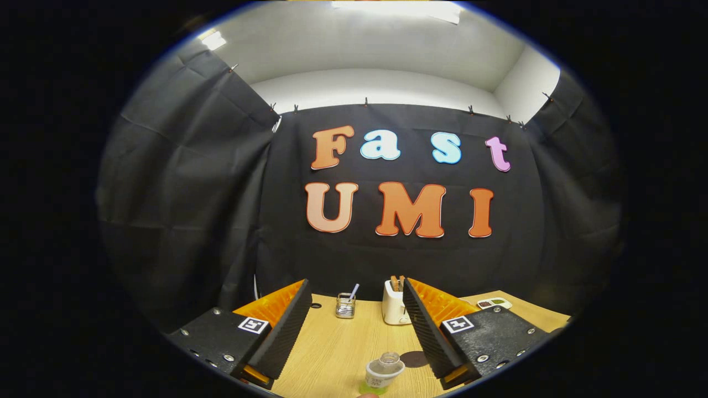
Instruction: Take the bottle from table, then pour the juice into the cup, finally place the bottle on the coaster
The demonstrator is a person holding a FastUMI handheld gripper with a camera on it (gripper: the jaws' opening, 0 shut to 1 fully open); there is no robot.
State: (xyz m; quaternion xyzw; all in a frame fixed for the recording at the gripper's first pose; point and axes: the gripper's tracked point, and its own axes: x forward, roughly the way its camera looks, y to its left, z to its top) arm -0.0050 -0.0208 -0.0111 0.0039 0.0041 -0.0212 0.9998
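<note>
- Gripper: fingers spread wide, pressing on nothing; the gap looks set to admit the bottle's body on a descent.
- Bottle: clear, uncapped, labelled, with green at its foot; stands upright on the table between the fingers, nearer the right one and touching neither. Not yet taken.
- Coaster: dark round disc lying flat just beside the bottle, close against the right finger; judged the final resting spot, kept within short reach.
- Table: pale wood, bearing everything listed.
- Wire holder: small, with a straw, beyond the fingers.
- Toaster: white, beyond, by the right fingertip.
- Cup: cannot identify.
</note>
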